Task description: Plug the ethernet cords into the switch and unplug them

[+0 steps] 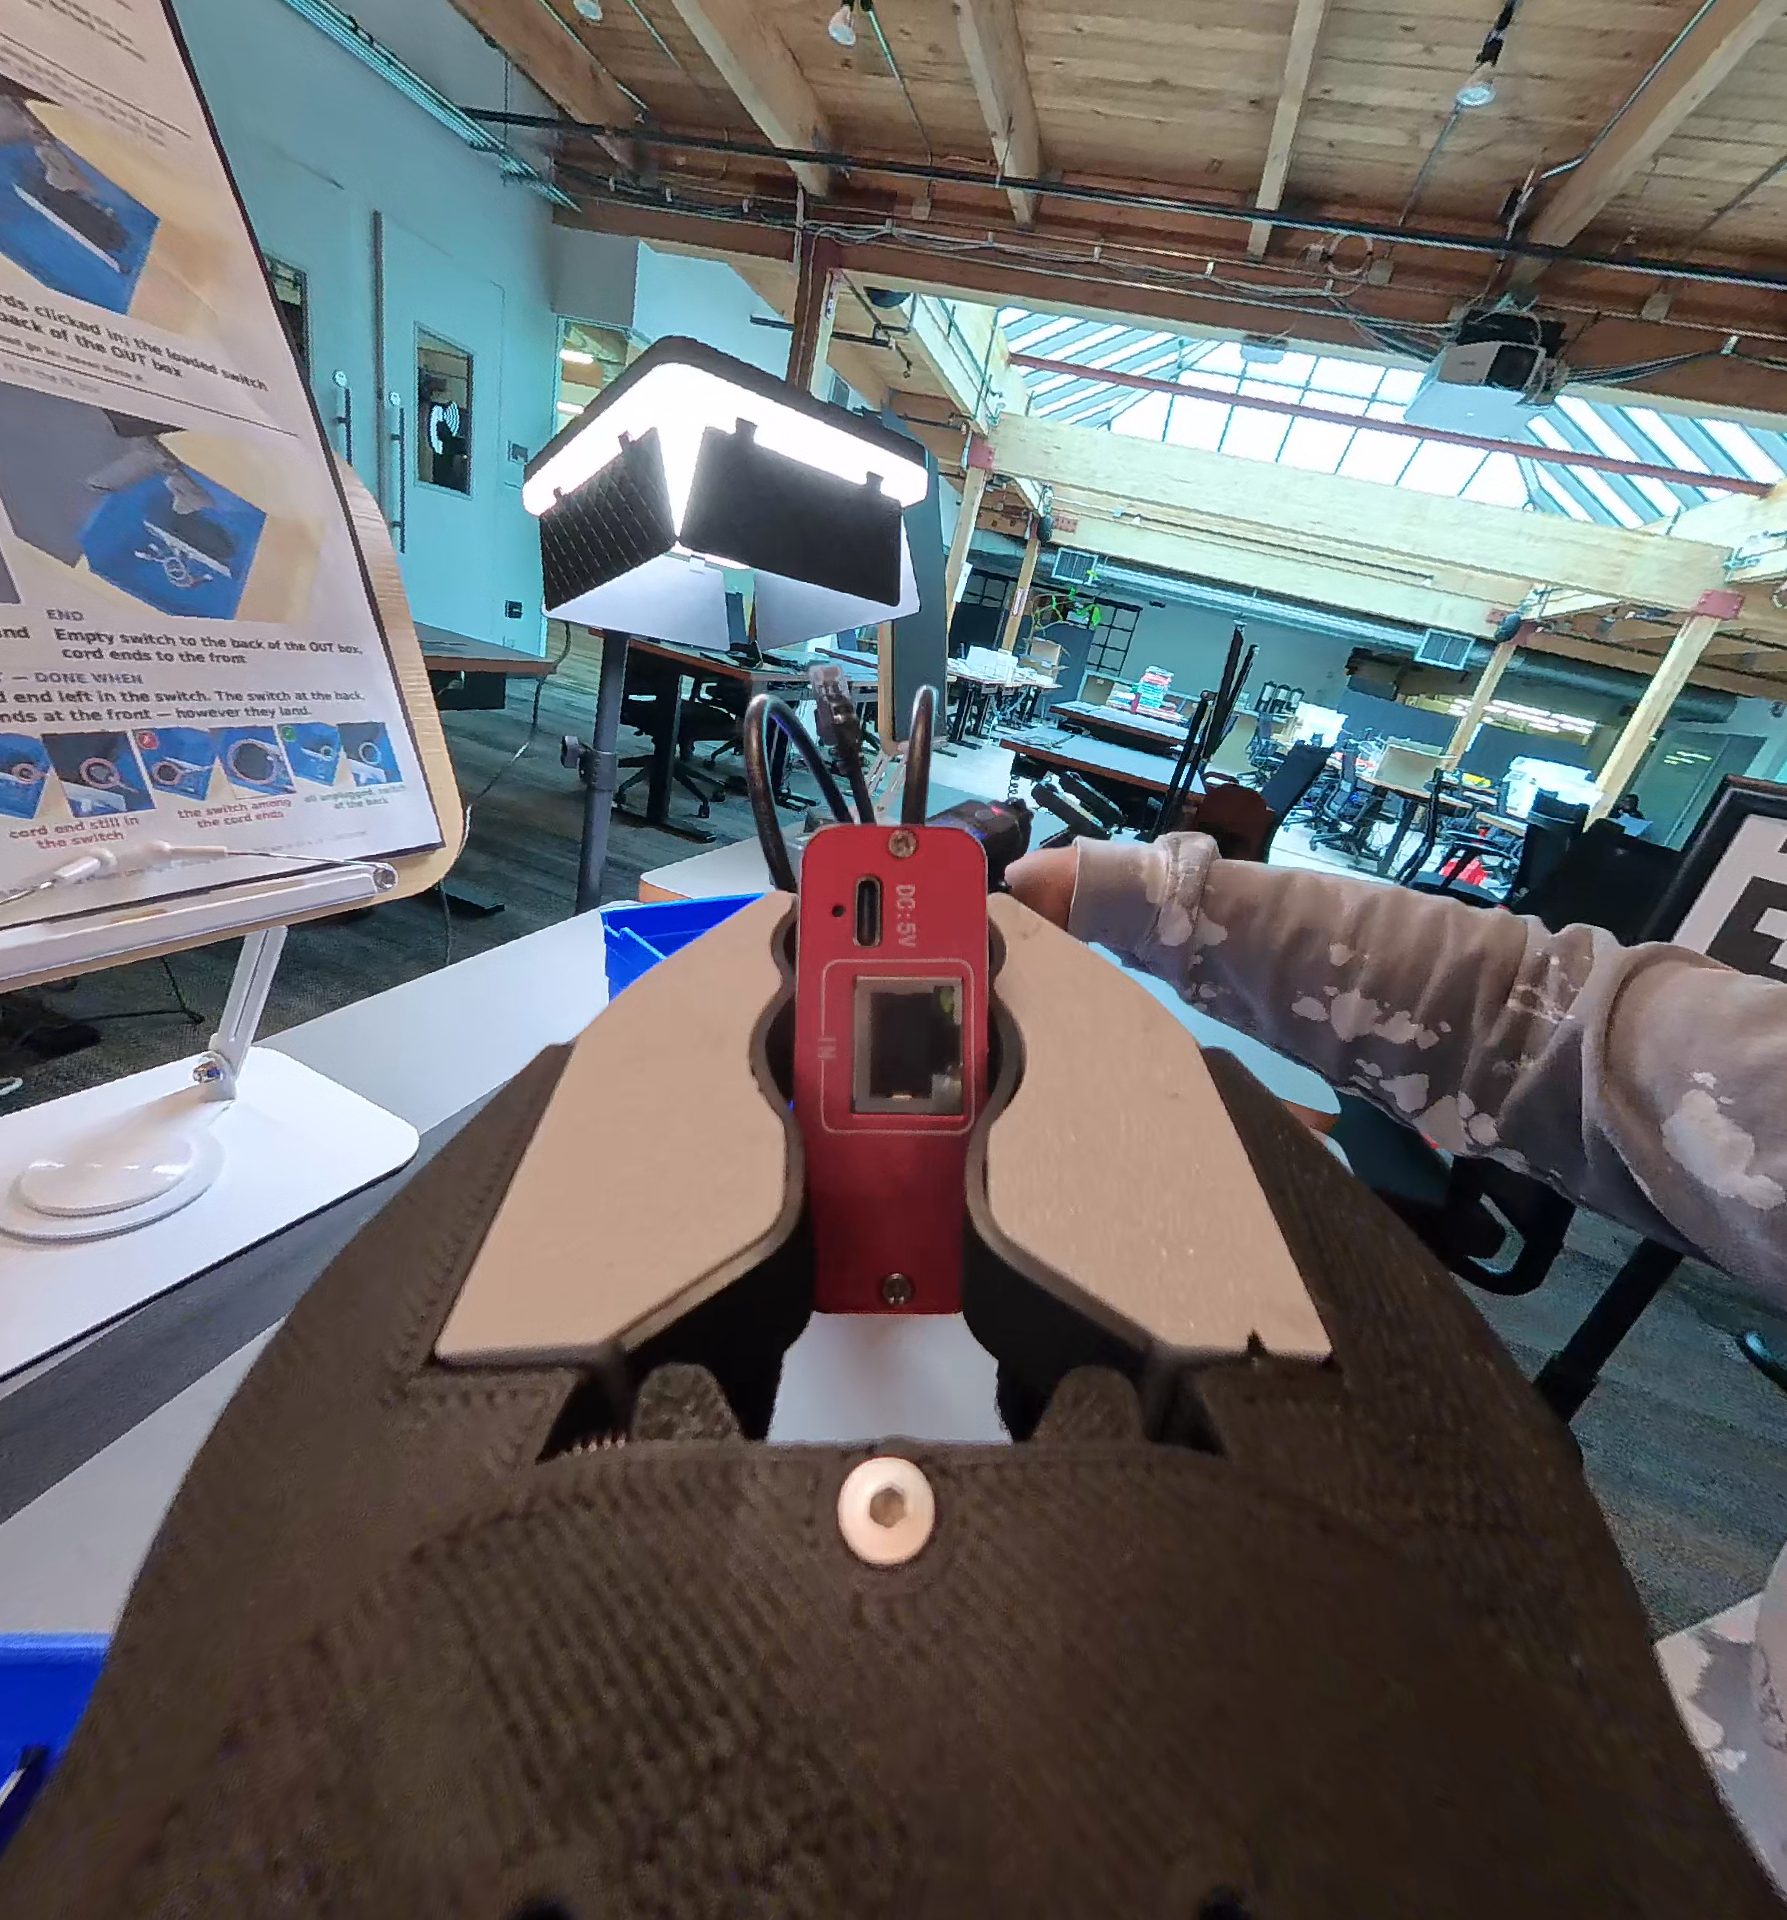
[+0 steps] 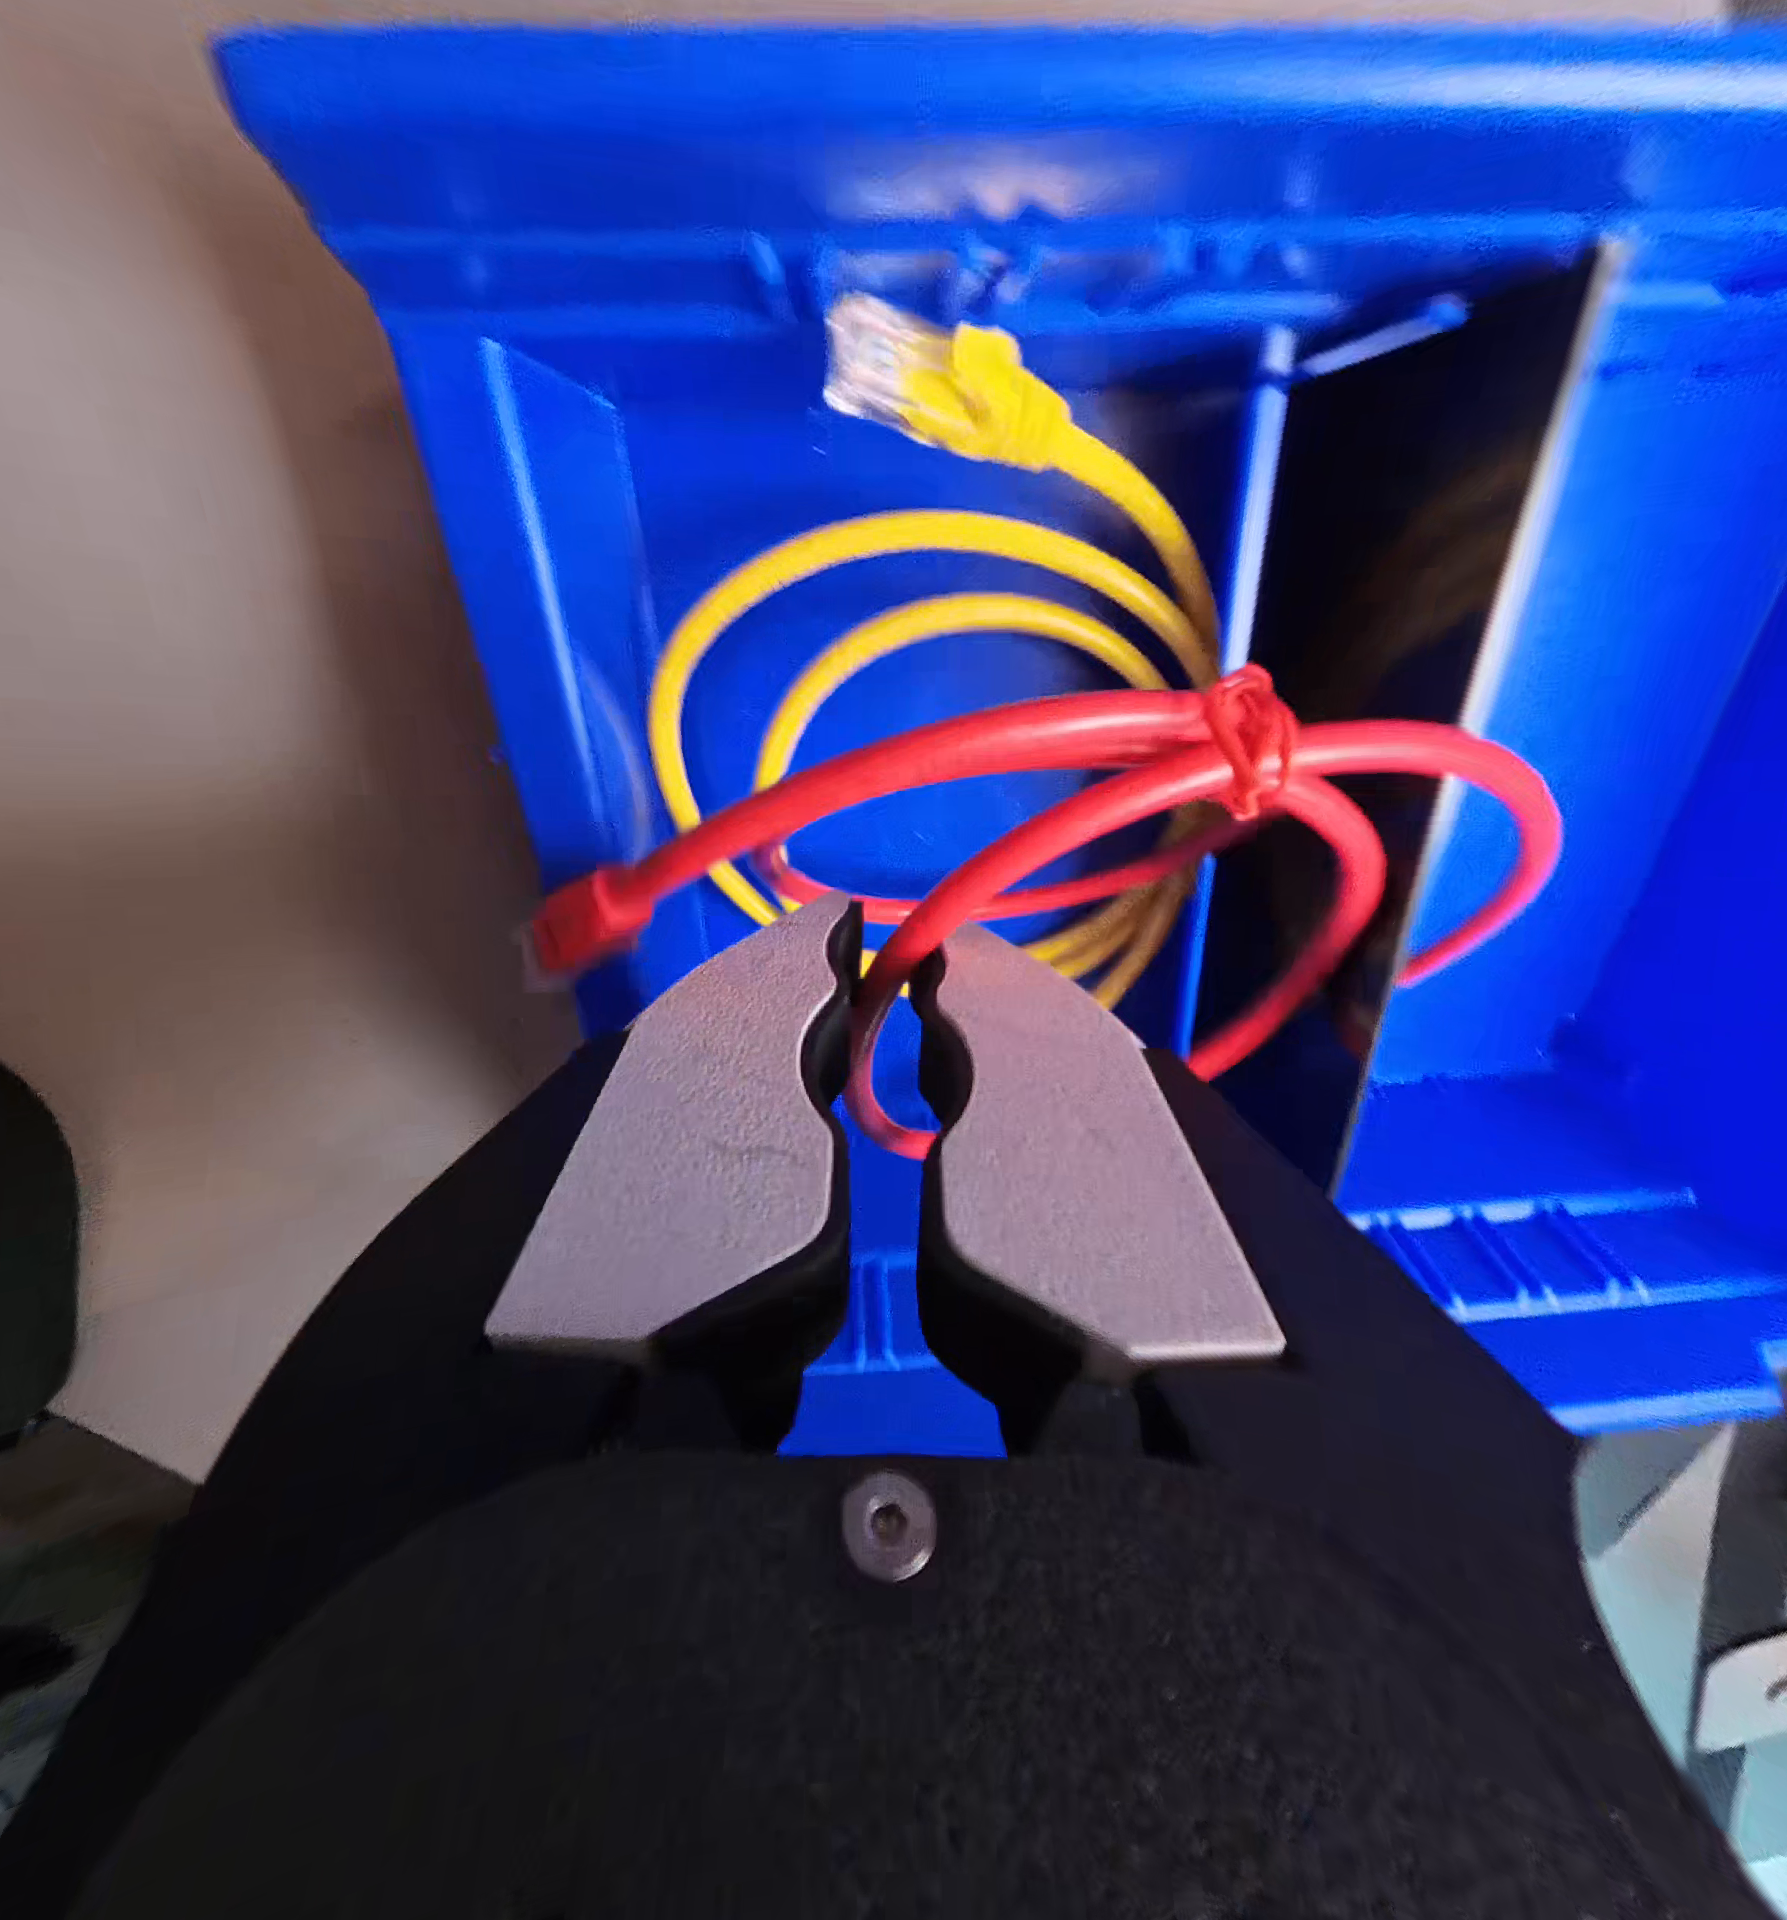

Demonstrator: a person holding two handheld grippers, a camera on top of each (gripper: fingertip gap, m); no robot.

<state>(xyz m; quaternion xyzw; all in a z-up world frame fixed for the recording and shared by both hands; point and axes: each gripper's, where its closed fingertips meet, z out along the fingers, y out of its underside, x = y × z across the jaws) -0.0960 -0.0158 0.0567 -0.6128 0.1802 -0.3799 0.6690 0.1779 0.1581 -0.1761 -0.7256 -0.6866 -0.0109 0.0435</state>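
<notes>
My left gripper (image 1: pixel 894 914) is shut on the red switch (image 1: pixel 889 1174) and holds it upright above the table. The switch's end face, with one open port, faces the camera. Loops of a black cord (image 1: pixel 775 769) rise behind its top; where they join the switch is hidden. My right gripper (image 2: pixel 884 935) is over a blue bin (image 2: pixel 972 135), its jaws closed to a narrow gap with a loop of the red cord (image 2: pixel 1024 727) between them. The red cord's plug (image 2: pixel 572 925) hangs over the bin's left wall. A coiled yellow cord (image 2: pixel 930 530) lies in the bin.
An instruction sheet on a white stand (image 1: pixel 141 582) is at the left. A lit lamp panel (image 1: pixel 733 488) stands behind. A person's sleeved arm (image 1: pixel 1388 1018) reaches in from the right. A blue bin edge (image 1: pixel 681 930) shows behind the left gripper. A dark divider (image 2: pixel 1388 623) splits the bin.
</notes>
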